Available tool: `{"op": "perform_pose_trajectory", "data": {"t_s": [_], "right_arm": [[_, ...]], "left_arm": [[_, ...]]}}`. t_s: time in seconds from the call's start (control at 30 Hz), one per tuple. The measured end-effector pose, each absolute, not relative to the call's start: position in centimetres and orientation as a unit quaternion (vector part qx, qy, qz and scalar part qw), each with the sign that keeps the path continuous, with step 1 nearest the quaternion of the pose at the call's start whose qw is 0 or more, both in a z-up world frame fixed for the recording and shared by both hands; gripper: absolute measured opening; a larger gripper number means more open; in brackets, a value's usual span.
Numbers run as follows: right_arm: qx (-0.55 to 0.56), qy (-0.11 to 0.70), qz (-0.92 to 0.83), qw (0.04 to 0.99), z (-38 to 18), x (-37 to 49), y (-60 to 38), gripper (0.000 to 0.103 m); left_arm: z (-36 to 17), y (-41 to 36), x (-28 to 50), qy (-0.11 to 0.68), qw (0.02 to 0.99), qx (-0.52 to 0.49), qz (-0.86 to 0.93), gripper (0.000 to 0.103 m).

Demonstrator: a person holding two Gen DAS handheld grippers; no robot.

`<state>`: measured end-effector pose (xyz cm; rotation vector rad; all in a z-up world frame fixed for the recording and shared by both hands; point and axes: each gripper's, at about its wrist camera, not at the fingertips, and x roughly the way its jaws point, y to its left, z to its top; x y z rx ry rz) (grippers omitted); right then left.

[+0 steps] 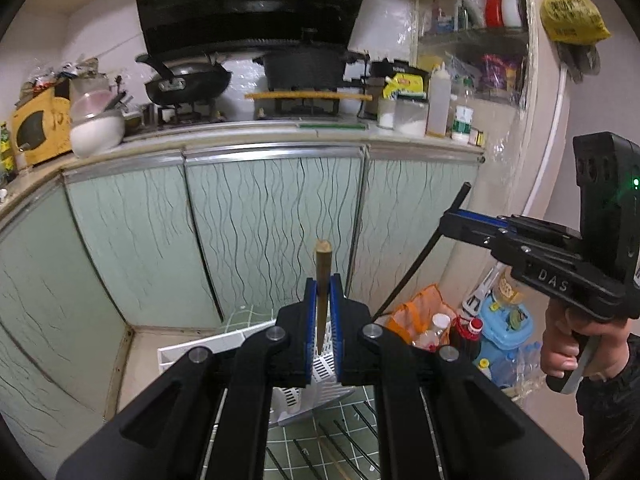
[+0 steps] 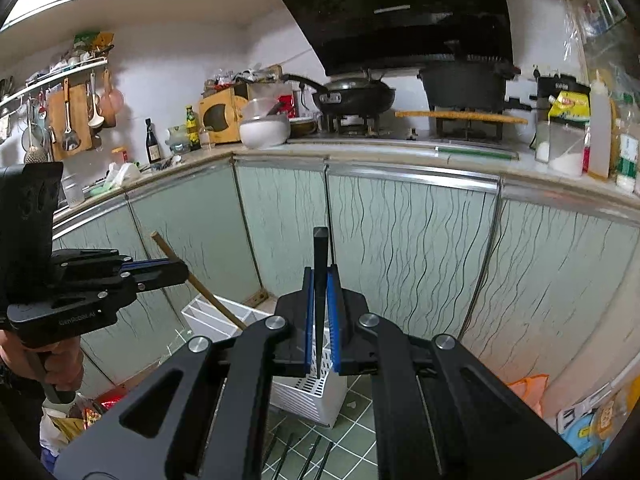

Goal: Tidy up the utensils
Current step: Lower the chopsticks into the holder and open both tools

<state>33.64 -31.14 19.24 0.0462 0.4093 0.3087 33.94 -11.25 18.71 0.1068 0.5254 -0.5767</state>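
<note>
In the left wrist view my left gripper (image 1: pixel 323 286) is shut on a wooden chopstick (image 1: pixel 322 256) that stands upright between the blue pads. At the right of that view a hand holds my right gripper (image 1: pixel 445 221), shut on a slanting black chopstick (image 1: pixel 420 258). The right wrist view shows the right gripper (image 2: pixel 320 276) clamping the black chopstick (image 2: pixel 321 248) upright. My left gripper (image 2: pixel 180 273) is at the left there with the wooden chopstick (image 2: pixel 200 286). A white slotted utensil holder (image 2: pixel 308 398) stands on the green tiled floor below both grippers. Several black chopsticks (image 2: pixel 304 456) lie on the tiles nearby.
Pale green cabinet doors (image 1: pixel 260 232) rise straight ahead under a counter with a wok (image 1: pixel 188 84) and a black pot (image 1: pixel 304 68). An orange bag (image 1: pixel 416 312), bottles and a blue toy (image 1: pixel 504 320) crowd the floor on the right. A white open box (image 2: pixel 216 318) adjoins the holder.
</note>
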Motion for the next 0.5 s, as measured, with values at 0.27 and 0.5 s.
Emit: {"op": "perform_pose_trajectory", "data": {"t_s": [0.27, 0.5], "right_arm": [[0.052, 0.218, 0.166, 0.96, 14.3, 35.3, -31.9, 0.006], [0.069, 0.237, 0.179, 0.952, 11.1, 35.9, -32.0, 0.006]], "left_arm": [[13.9, -12.2, 35.3, 0.277, 0.912, 0.065, -0.294, 0.008], [11.0, -11.9, 36.2, 0.291, 0.909, 0.054, -0.295, 0.008]]}}
